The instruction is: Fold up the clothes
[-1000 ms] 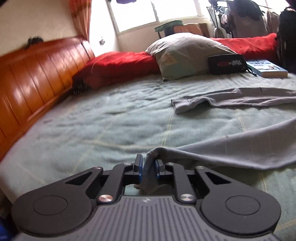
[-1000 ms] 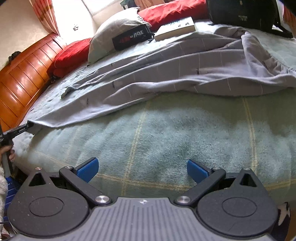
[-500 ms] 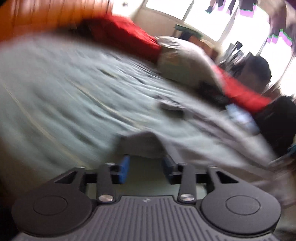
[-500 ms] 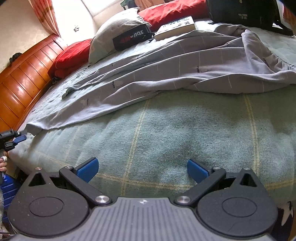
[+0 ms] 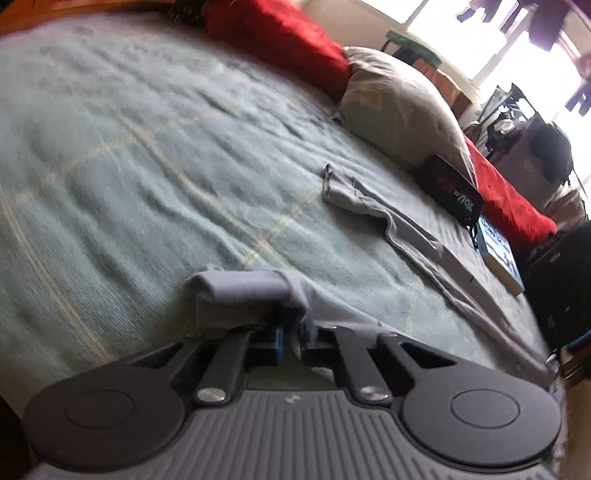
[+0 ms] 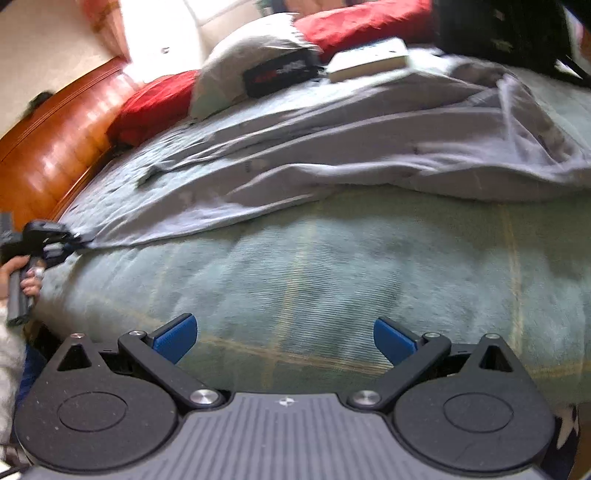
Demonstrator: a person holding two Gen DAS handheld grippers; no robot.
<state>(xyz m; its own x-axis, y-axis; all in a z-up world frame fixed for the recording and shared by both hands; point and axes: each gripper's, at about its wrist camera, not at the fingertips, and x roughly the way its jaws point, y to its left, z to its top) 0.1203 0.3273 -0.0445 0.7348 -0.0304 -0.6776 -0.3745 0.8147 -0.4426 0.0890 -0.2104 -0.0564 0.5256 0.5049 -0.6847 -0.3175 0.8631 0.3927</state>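
A grey long-sleeved shirt (image 6: 332, 147) lies spread and wrinkled across the green blanket (image 6: 332, 266). Its near corner (image 5: 240, 291) is rolled up right at my left gripper (image 5: 290, 339), whose blue pads are shut on the fabric. One sleeve (image 5: 369, 199) stretches out further up the bed. In the right wrist view the left gripper (image 6: 55, 240) shows at the bed's left edge, pinching that same corner, with a hand (image 6: 26, 273) on its handle. My right gripper (image 6: 284, 336) stands open over bare blanket, short of the shirt's hem, with nothing between its fingers.
At the head of the bed lie a grey pillow (image 5: 399, 107), red cushions (image 5: 280, 33), a black pouch (image 5: 450, 188) and a book (image 5: 498, 254). A wooden bed board (image 6: 62, 125) runs along the left. A black bag (image 6: 498, 33) sits at the far right.
The left gripper let go of the shirt's edge, rolled to one side, and shut again on the rolled corner. The right gripper stayed put and open.
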